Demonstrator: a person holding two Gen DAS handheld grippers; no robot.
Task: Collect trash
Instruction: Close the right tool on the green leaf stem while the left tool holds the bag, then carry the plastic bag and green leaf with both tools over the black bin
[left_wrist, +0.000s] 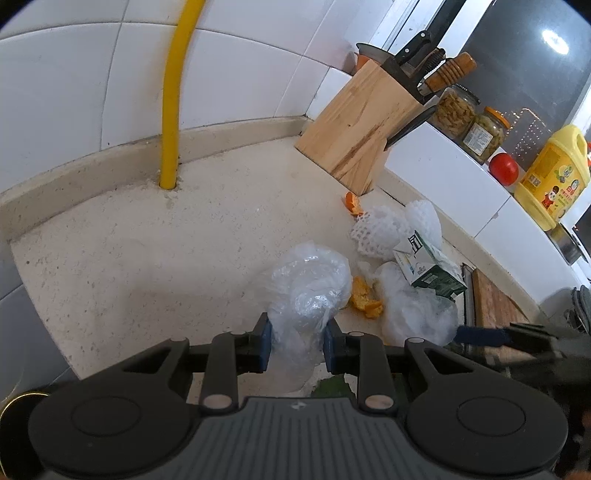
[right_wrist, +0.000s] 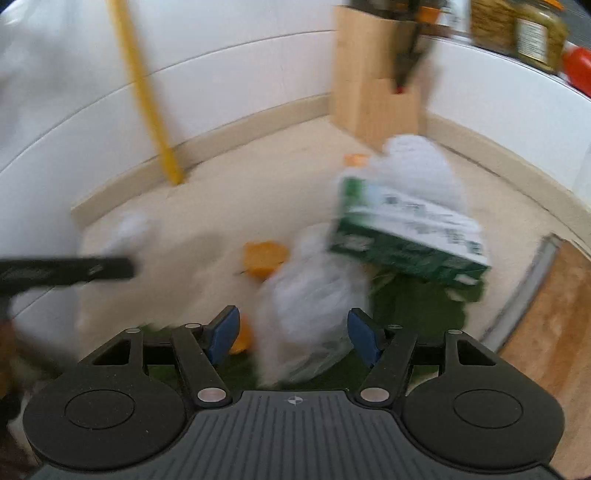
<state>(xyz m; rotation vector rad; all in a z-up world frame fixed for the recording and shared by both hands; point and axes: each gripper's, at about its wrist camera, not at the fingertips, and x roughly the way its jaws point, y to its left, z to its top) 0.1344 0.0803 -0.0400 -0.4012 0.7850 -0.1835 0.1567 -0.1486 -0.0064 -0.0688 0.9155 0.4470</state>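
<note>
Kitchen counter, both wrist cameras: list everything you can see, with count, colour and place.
plastic bags: two, clear, counter centre
orange peel: several pieces, between and behind the bags
foam nets: two, white, behind the carton
carton: one, green-white, atop the right bag
knife block: one, wooden, corner
jars: two, ledge
tomato: one, red, ledge
oil bottle: one, yellow, ledge
pipe: one, yellow, wall
left gripper: shut on a bag
right gripper: fingers apart around the other bag
</note>
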